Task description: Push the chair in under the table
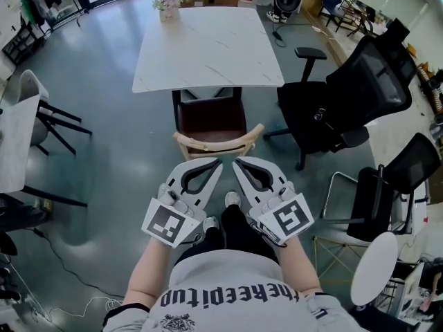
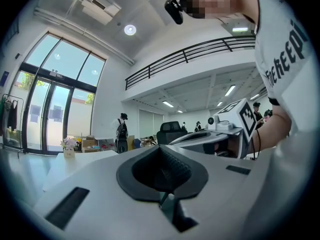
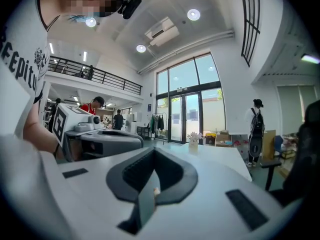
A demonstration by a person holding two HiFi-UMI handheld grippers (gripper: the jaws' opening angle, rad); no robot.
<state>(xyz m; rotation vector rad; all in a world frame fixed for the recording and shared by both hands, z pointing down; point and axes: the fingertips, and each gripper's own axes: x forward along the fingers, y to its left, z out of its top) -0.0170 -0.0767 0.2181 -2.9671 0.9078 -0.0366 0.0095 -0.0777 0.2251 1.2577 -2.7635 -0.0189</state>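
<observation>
White stone-look table (image 1: 208, 47) stands at 12 o'clock, with a small flower pot (image 1: 166, 9) on its far left corner. The chair (image 1: 211, 123), with a brown seat and a pale wooden back rail, sits at the table's near edge. The front of its seat is under the top and its back rail points to 6 o'clock. Just short of that rail, side by side, are the left gripper (image 1: 217, 162) and right gripper (image 1: 235, 163). Each has its jaws pressed together with nothing between them, and they seem clear of the rail. A black office chair (image 1: 346, 99) crowds the table's right corner at 2 o'clock. A second table (image 1: 15, 144) lies at 9 o'clock, well apart.
</observation>
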